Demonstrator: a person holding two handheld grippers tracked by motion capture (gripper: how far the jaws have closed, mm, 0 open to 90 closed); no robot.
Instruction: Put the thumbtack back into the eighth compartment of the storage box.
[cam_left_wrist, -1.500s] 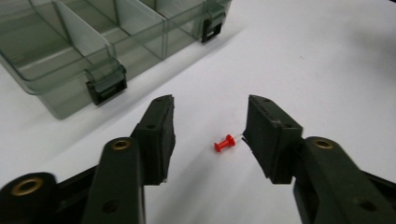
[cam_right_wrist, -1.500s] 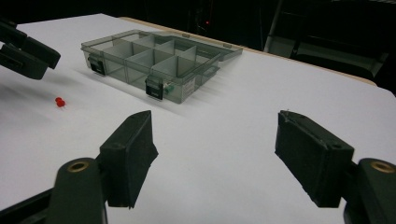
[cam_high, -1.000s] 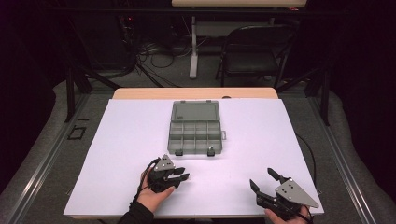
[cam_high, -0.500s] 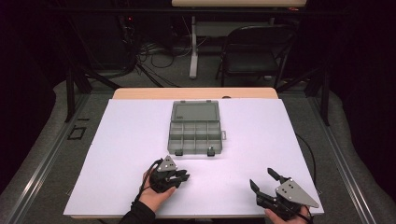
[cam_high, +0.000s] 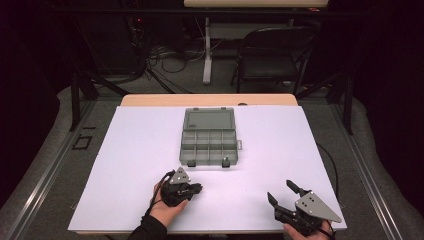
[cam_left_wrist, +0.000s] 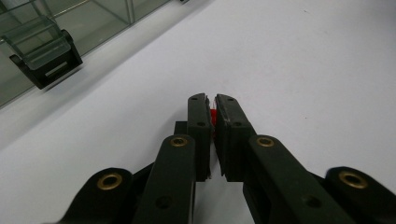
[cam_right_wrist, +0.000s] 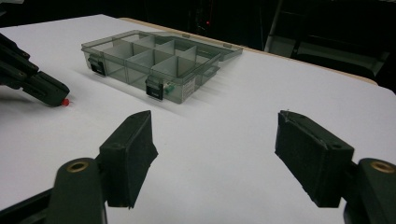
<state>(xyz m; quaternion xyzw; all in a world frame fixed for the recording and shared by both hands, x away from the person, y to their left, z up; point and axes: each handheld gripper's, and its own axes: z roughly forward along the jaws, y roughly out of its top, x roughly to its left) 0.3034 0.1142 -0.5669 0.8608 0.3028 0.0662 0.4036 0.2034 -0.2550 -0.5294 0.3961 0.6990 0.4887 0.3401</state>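
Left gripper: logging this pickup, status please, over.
Left gripper shut on small red piece, low over white table. Right gripper open, idle. Organizer box open ahead, path clear.

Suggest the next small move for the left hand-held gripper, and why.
Probably lift and carry toward the open organizer box. The left hand-held gripper is shut on a small red piece low over the white table, and the box's compartments look empty.
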